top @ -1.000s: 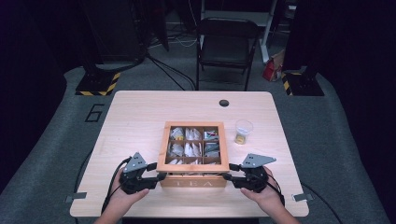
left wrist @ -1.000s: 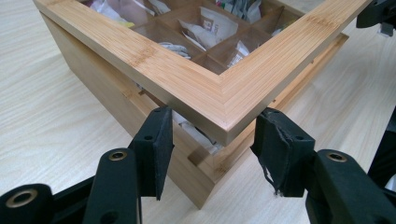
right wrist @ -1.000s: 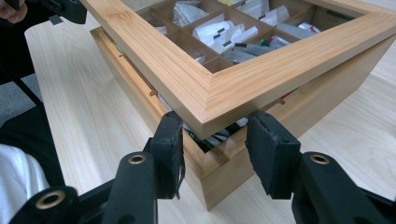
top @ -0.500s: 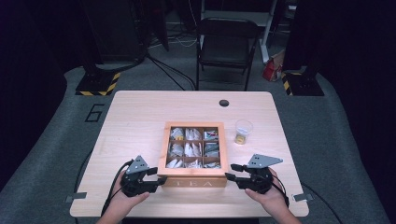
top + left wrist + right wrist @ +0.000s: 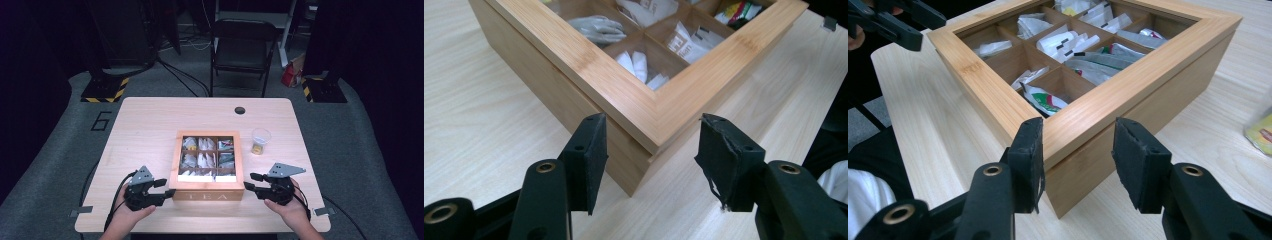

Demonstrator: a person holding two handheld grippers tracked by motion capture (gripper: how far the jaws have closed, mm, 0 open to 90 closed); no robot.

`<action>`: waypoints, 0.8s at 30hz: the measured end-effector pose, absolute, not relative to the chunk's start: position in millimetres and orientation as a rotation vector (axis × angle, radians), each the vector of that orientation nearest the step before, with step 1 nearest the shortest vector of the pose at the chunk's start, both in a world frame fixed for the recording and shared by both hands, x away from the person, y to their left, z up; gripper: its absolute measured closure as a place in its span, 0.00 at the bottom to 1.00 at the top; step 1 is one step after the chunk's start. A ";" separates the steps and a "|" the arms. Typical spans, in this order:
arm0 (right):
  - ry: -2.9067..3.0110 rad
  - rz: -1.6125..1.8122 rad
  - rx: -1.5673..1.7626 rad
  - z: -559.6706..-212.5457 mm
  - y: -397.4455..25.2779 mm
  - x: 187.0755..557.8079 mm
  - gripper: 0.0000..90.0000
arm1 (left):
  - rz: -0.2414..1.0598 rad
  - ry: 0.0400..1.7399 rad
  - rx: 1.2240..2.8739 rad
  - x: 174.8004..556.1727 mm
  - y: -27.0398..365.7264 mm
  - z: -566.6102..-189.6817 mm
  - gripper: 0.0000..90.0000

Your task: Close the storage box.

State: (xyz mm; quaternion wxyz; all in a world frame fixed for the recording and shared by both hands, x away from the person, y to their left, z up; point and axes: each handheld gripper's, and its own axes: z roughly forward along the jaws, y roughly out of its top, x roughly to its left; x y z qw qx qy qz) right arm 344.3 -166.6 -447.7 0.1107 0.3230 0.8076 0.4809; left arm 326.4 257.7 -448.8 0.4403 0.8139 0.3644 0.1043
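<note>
On the table point(image 5: 150, 125), both tongs gape around tea box point(image 5: 207, 187) corners.

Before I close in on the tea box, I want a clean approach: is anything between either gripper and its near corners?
Nothing visible. The left gripper and right gripper are open, each with a near corner of the tea box between its jaws. The cup stands off beside the box's right side.

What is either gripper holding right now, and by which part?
Nothing. The left gripper and right gripper each straddle a near corner of the wooden tea box, jaws open.
</note>
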 end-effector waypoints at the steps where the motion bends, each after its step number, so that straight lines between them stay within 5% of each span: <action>1: 2.373 1.410 0.950 -447.6 -167.3 344.8 0.61 | 0.262 0.907 2.011 327.1 259.8 -446.5 0.50; 24: 2.307 1.352 1.083 -459.2 -180.9 356.2 0.56 | 0.297 1.056 1.915 348.8 287.5 -456.9 0.48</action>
